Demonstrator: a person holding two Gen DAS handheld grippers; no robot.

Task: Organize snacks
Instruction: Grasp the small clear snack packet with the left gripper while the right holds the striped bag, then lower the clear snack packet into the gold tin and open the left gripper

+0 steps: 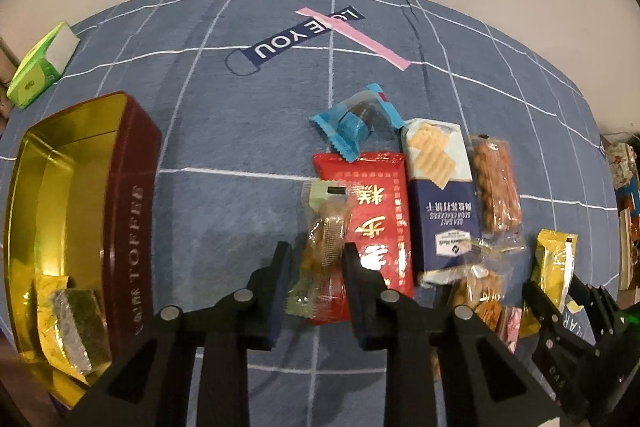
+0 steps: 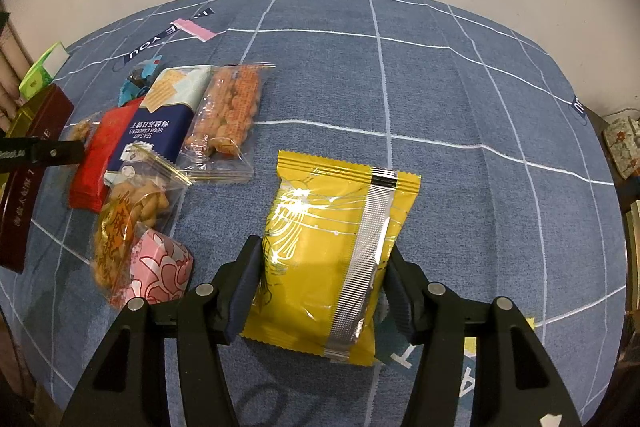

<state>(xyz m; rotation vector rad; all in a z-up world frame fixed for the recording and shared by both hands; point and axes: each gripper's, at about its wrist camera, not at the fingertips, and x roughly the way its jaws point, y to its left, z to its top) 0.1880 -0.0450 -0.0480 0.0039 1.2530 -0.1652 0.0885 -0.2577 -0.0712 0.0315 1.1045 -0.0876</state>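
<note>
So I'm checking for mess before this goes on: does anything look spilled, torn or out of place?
Nothing looks spilled or torn. The snacks lie in a loose, overlapping pile on the blue cloth; the clear packet rests partly on the red packet. The toffee tin stands open, holding one wrapped piece.

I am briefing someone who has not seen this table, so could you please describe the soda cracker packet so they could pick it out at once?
On the blue grid-patterned cloth, right of the open toffee tin, lies a cluster of snacks. The soda cracker packet lies between the red packet and the clear bag of orange-brown snacks. Only it is navy and pale blue, picturing square crackers.
</note>
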